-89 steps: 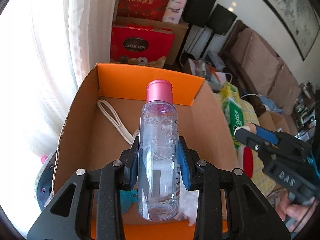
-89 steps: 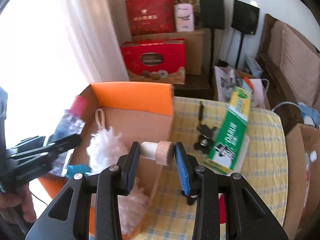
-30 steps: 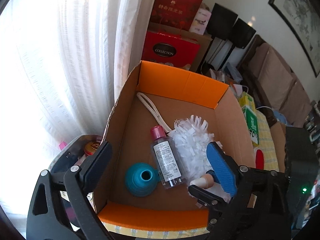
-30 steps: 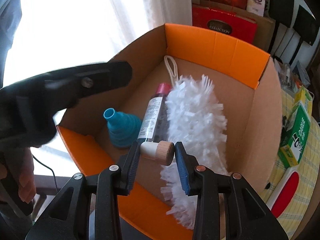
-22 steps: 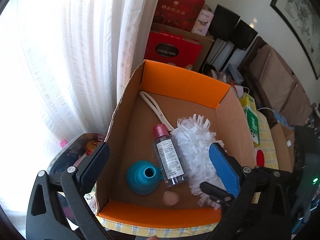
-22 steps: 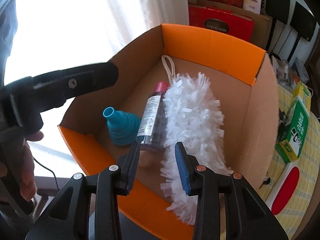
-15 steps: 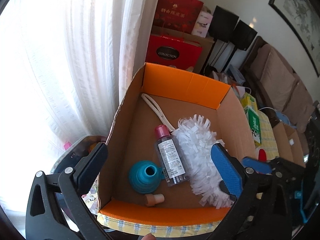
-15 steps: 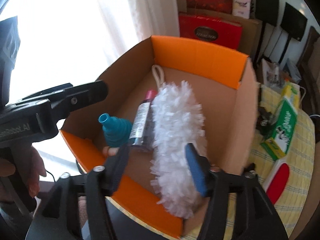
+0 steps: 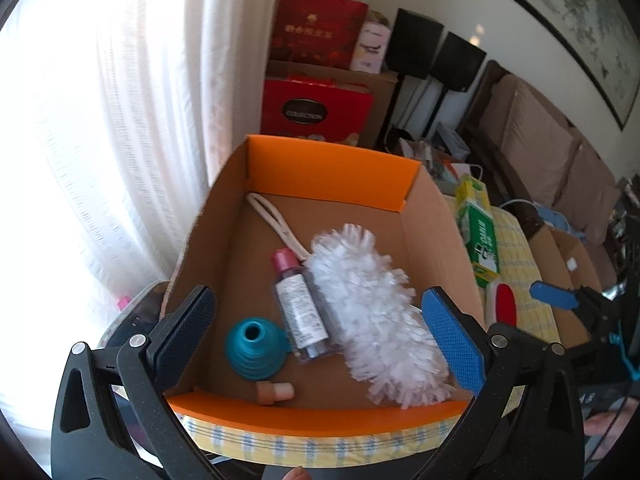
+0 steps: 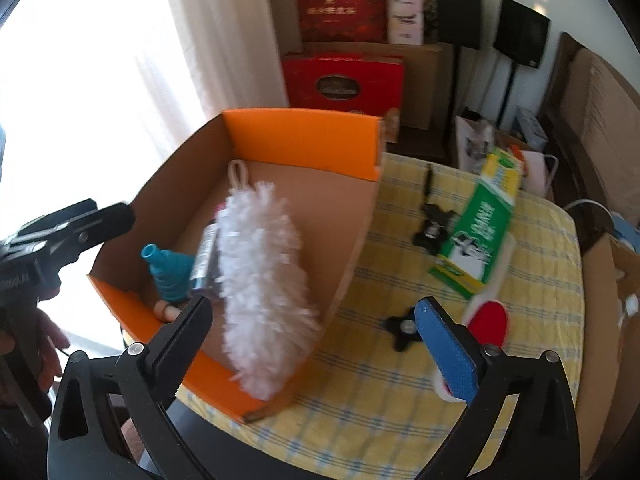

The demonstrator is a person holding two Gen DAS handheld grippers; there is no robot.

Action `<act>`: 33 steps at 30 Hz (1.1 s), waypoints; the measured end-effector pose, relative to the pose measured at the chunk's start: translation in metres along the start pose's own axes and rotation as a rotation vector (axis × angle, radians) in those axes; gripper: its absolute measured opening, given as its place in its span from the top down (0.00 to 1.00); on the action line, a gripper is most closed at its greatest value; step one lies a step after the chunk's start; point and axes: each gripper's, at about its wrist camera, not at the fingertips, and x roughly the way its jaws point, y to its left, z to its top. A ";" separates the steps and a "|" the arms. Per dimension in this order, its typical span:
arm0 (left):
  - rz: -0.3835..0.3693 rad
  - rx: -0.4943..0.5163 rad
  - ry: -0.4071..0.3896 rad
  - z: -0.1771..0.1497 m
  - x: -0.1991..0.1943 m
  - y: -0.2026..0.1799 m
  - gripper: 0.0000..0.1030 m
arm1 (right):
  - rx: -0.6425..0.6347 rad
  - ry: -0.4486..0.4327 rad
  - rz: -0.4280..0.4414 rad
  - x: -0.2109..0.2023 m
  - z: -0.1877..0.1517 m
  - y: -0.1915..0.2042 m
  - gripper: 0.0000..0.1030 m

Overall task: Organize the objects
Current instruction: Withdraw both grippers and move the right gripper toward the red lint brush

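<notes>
An open cardboard box (image 9: pixel 328 176) with orange flaps holds a white duster (image 9: pixel 372 312), a clear bottle with a pink cap (image 9: pixel 300 320), a teal funnel (image 9: pixel 252 348) and a cork stopper (image 9: pixel 274 392), which lies at the near wall. My left gripper (image 9: pixel 318 312) hangs open above the box with nothing in it. My right gripper (image 10: pixel 314 308) is over the box's near right corner (image 10: pixel 256 412); its jaws are opening and nothing is between them. In the right wrist view the cork stopper (image 10: pixel 166 311) lies beside the funnel (image 10: pixel 168 268).
On the yellow checked tablecloth (image 10: pixel 400 400) to the right of the box lie a green carton (image 10: pixel 476 236), a red and white brush (image 10: pixel 488 320) and two small black parts (image 10: pixel 432 224). A white curtain (image 9: pixel 140 120) hangs on the left. Red gift boxes (image 9: pixel 316 108) stand behind.
My right gripper opened and let the cork drop into the box, then drew back up and to the right. My left gripper, having laid the bottle in the box, spread a little wider.
</notes>
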 end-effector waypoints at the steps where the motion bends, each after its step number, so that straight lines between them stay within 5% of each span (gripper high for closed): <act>1: -0.003 0.005 0.000 -0.001 0.000 -0.004 0.00 | 0.009 -0.004 -0.006 -0.003 -0.001 -0.004 0.00; 33: -0.130 0.188 0.032 -0.035 0.003 -0.127 0.00 | 0.222 -0.057 -0.161 -0.042 -0.036 -0.116 0.00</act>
